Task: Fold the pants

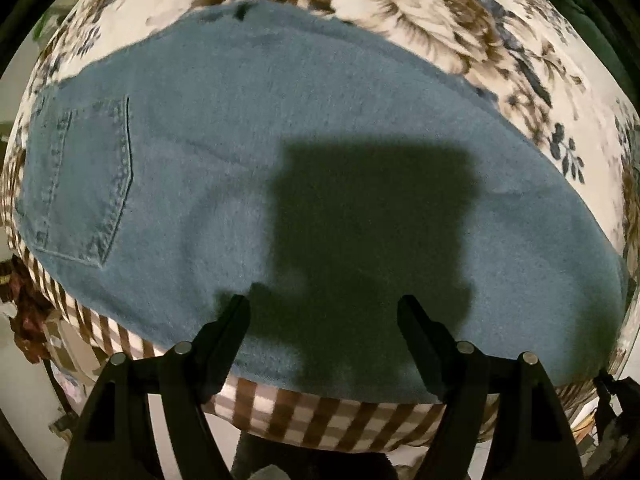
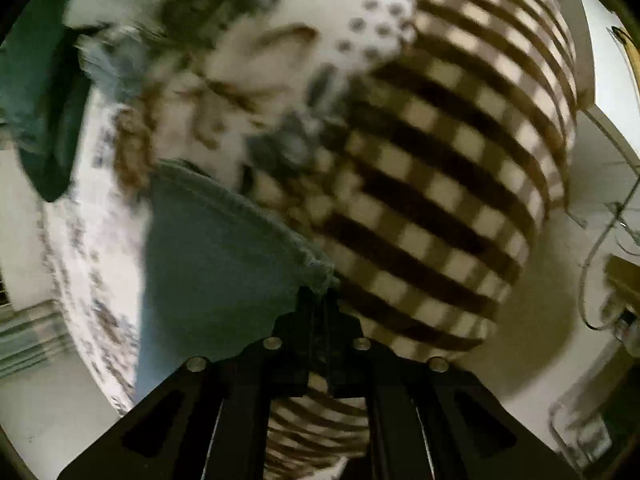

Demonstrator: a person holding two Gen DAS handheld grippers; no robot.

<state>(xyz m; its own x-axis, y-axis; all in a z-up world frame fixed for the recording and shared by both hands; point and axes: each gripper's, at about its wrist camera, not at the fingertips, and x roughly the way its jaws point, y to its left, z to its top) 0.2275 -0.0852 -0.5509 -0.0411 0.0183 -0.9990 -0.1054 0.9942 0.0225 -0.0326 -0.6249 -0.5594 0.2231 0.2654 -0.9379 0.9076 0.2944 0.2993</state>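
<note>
Left wrist view, pants: the blue denim pants (image 1: 312, 168) lie flat across most of the frame on a cream cloth with brown and blue flowers (image 1: 420, 12).
Left wrist view, long axis: it runs from 9 o'clock toward 4 o'clock; a stitched back pocket (image 1: 86, 182) sits at the 9 o'clock end, so the seat end points that way.
Left wrist view, hidden: a dark blocky shadow (image 1: 372, 248) covers the denim at centre toward 6 o'clock; the hem end at 4 o'clock bends into the lens rim and is hard to read.
Left wrist view, edge: a brown-and-white checked border (image 1: 320, 420) shows below the denim at 6 o'clock.
Left wrist view, left tool (image 1: 324, 312): released, its two black fingers (image 1: 228, 336) spread wide, tips over the near denim edge; whether they touch it I cannot tell.
Right wrist view, clarity: motion blur smears the whole frame.
Right wrist view, pants: a strip of denim (image 2: 208, 256) runs from 7 o'clock to the centre, its stitched hem (image 2: 256, 208) slanting from 10 o'clock down to the corner.
Right wrist view, right tool (image 2: 318, 300): clenched on the hem corner of the pants, fingers pressed together.
Right wrist view, surroundings: checked cloth (image 2: 440, 184) fills 1 to 4 o'clock, floral cloth (image 2: 240, 68) lies at 11 o'clock; the items at 3 o'clock are too blurred to name.
</note>
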